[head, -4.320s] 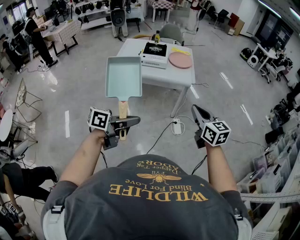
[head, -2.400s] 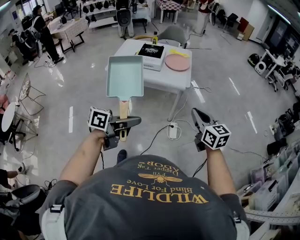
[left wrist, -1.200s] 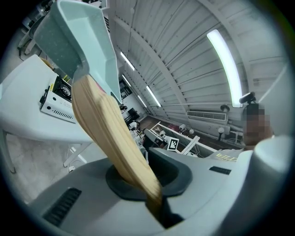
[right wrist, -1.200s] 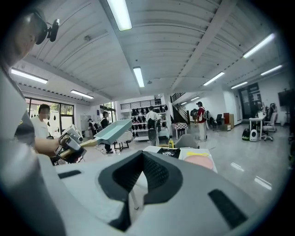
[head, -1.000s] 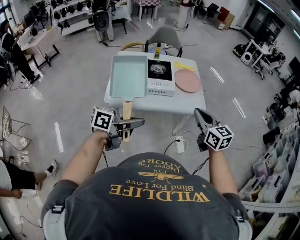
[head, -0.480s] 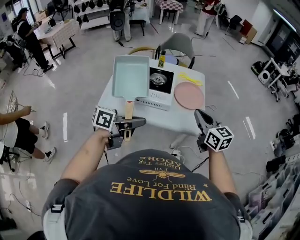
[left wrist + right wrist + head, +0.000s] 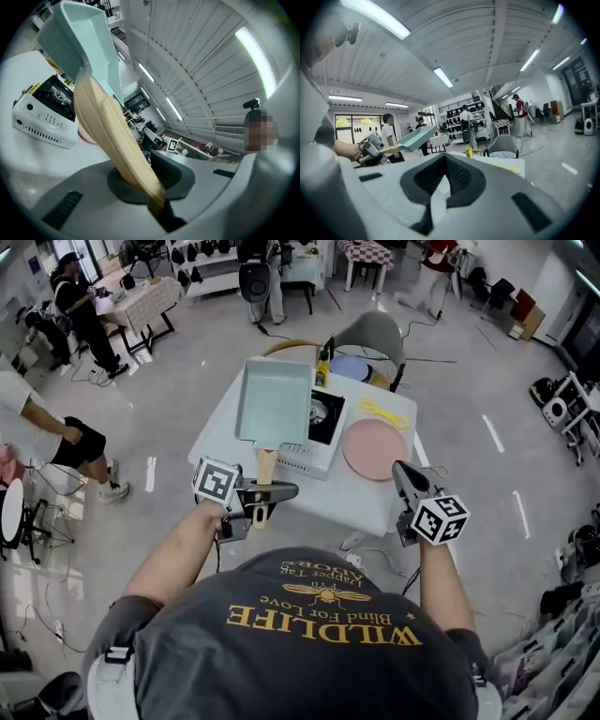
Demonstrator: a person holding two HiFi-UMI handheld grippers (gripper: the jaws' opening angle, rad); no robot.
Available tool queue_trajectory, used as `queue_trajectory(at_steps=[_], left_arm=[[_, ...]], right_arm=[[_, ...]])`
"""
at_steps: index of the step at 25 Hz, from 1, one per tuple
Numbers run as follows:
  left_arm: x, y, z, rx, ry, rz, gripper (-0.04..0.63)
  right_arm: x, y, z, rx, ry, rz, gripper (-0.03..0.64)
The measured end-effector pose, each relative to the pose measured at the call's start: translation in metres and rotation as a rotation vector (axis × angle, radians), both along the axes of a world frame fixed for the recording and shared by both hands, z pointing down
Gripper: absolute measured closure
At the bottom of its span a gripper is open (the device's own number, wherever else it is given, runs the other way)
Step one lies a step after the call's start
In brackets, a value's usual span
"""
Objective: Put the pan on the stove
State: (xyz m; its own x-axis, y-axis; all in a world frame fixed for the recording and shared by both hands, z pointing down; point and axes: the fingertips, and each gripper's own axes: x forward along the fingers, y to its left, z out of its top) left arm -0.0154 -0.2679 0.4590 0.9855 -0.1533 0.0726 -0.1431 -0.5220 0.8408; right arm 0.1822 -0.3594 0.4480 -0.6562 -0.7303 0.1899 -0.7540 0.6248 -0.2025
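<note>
At the lower left of centre in the head view, the left gripper [image 7: 262, 497] is clenched on the wooden handle [image 7: 266, 465] of the pan [image 7: 274, 399]. Its own view shows the handle squeezed between the jaws. The pale green pan is in the air above the white table [image 7: 352, 495], at the upper centre of the frame. It overlaps the left part of the stove [image 7: 302, 456] and is not set down on it. In the right gripper view its far end is tilted upward.

To do this step well, I think the grip must stay firm, because the long pan pulls hard on the handle. The pan needs to go a little rightward until its body is over the burner [image 7: 324, 414]. Then it should be made level and lowered flat before any release. The yellow bottle [image 7: 322, 371] behind the stove and the pink plate [image 7: 373, 448] to its right are near, so a wide swing is risky.

At the lower right, the right gripper [image 7: 405, 482] has its jaws closed on nothing and is well apart.
</note>
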Motion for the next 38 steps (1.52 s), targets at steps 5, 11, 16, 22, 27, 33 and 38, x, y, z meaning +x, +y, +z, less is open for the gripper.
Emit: queue_trajectory(at_steps=[5, 11, 16, 22, 27, 33, 38], left_arm=[[0.015, -0.016, 0.009, -0.005, -0.004, 0.061, 0.574], [0.002, -0.044, 0.015, -0.078, 0.017, 0.187, 0.574], [0.004, -0.075, 0.036, -0.09, -0.001, 0.252, 0.574], [0.008, -0.102, 0.056, -0.142, 0.019, 0.292, 0.574], [0.027, -0.122, 0.081, -0.178, 0.031, 0.302, 0.574], [0.042, -0.147, 0.105, -0.222, 0.023, 0.294, 0.574], [0.049, -0.156, 0.111, -0.258, 0.041, 0.298, 0.572]], right_arm=[[0.012, -0.014, 0.007, 0.0, 0.011, 0.036, 0.617], [-0.007, -0.035, 0.002, -0.015, 0.038, 0.118, 0.617], [-0.01, -0.05, 0.011, -0.041, 0.066, 0.157, 0.617], [-0.019, -0.068, 0.019, -0.065, 0.082, 0.16, 0.617], [-0.005, -0.076, 0.036, -0.095, 0.085, 0.166, 0.617], [0.006, -0.086, 0.056, -0.125, 0.089, 0.17, 0.617], [0.011, -0.089, 0.062, -0.137, 0.087, 0.175, 0.616]])
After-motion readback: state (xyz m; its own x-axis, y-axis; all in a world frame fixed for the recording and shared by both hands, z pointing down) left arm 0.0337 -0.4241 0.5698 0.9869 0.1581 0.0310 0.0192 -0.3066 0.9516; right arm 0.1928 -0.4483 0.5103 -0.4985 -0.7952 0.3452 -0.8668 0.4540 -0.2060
